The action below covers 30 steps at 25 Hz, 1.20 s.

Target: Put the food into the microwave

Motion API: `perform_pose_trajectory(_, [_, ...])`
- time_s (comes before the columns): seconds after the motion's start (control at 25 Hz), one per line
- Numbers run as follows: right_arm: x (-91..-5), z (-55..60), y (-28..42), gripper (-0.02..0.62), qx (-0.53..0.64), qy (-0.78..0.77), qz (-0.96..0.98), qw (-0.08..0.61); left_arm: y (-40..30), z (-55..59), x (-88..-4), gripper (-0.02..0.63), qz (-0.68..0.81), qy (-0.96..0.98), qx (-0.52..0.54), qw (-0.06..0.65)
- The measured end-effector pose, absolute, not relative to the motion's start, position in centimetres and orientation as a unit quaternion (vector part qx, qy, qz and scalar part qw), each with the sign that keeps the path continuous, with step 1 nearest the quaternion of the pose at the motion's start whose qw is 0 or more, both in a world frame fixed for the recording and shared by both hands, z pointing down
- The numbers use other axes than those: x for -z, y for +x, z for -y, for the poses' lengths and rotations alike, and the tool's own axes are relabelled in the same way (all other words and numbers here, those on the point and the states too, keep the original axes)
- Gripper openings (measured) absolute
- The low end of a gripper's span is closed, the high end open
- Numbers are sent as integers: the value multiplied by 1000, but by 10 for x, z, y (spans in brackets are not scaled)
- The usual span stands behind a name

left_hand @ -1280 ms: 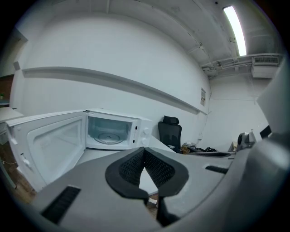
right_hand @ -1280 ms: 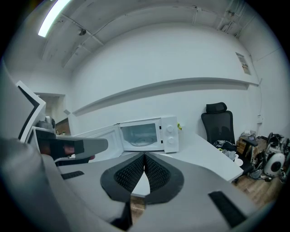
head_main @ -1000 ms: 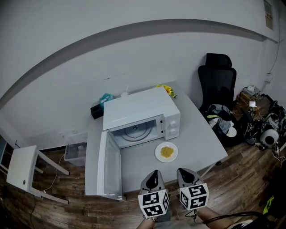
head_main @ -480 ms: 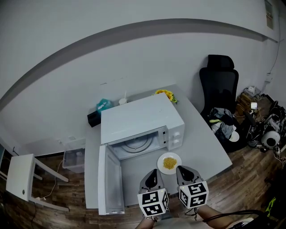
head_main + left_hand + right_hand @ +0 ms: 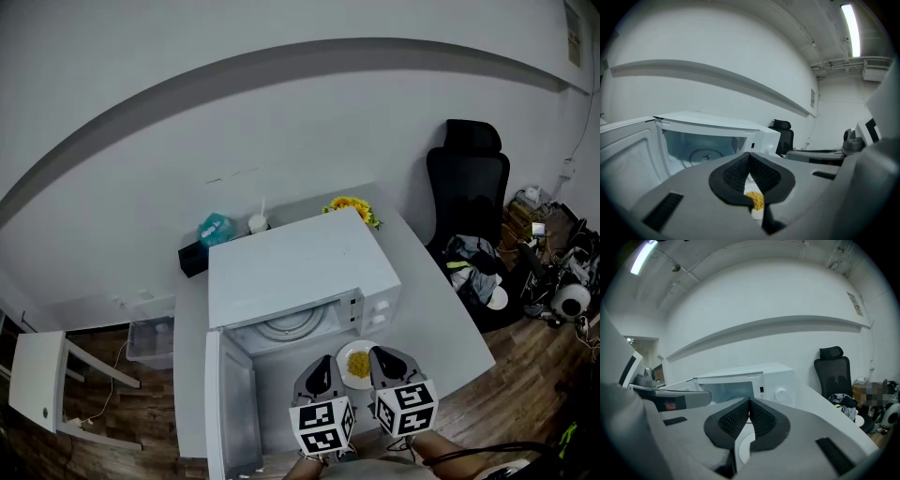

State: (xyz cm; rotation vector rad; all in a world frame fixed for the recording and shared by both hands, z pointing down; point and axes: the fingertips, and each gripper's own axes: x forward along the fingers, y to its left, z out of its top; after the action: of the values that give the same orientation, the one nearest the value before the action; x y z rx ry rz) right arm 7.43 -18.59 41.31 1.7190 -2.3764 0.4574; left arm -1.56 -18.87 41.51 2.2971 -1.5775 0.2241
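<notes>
Food [image 5: 357, 365]: a yellow heap on a white plate [image 5: 346, 353], lower centre of the head view, on the grey table [image 5: 441, 309] just in front of the microwave's control side. Not yet picked up.
Left gripper [image 5: 321, 367]: bottom centre of the head view, left of the plate. In its own view the claw [image 5: 750, 157] is pressed fully together with nothing in it; the food shows below and beyond the pads.
Right gripper [image 5: 383, 356]: just beside the left one, at the plate's right. Claw [image 5: 749, 402] likewise closed and empty; the plate rim [image 5: 742, 446] shows under it.
Step in hand, judged: approach to the plate, before any grasp.
Advice, grasp: a claw must open before it reaches the rim. Take the rim only, clear of the heap, and keep the plate level so loose pieces do not slide.
Door [image 5: 231, 405]: swung fully open at lower left, so it does not block the way.
Cavity: open, turntable [image 5: 291, 324] visible and bare. The plate sits right of the opening, so carry it left, then in; mind the front sill.
Microwave [image 5: 300, 270]: white, mid-frame.
Beyond: yellow flowers [image 5: 352, 205] and an office chair [image 5: 469, 178], upper right, well apart from the work.
</notes>
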Motion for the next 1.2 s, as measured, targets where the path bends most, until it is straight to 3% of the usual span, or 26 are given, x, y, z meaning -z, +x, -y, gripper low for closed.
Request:
perform_pose_trajectory(1.04, [-493,222,94,20,-241,519,812,118,19,213,-503,5,568,771,-152,243])
perform_pose_trajectory(1.2, [-518,220,104,70,-263,519,803,131,20,210,-528,105,560,766,-157,273])
